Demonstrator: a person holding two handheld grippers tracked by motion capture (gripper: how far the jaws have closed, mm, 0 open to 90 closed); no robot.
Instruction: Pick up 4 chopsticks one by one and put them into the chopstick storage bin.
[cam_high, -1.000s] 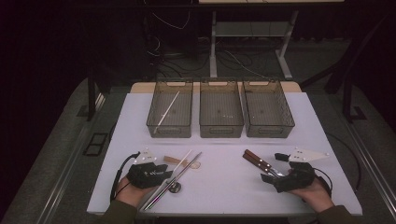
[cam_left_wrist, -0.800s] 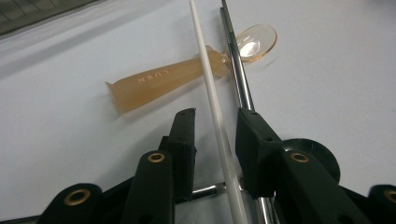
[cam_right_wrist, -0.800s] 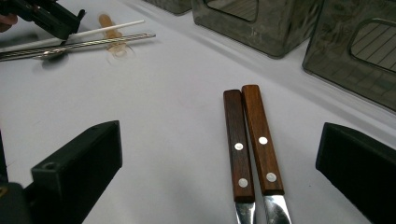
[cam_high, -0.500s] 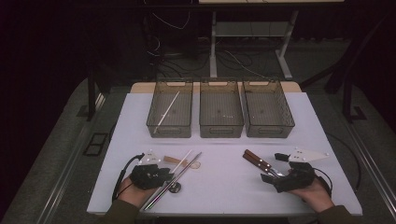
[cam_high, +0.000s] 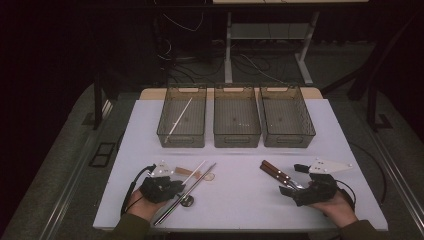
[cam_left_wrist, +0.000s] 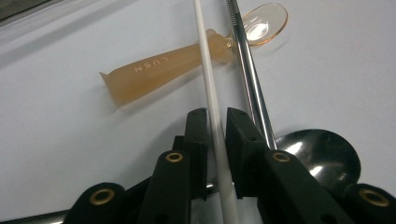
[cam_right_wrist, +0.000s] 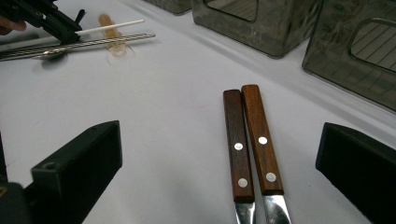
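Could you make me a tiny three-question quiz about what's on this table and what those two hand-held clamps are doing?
1. True or false: the left gripper has its jaws around the white stick.
2. What lies between the wide-open jaws of the right gripper? A) two wooden-handled knives B) a cup C) a sponge
3. Fill in: behind the tools stand ___ grey bins in a row.

Key:
1. True; the jaws have just been closing, with the stick between them.
2. A, the two wooden-handled knives, lying side by side on the table.
3. Three; the left bin already holds a white stick, beside the middle bin and right bin.
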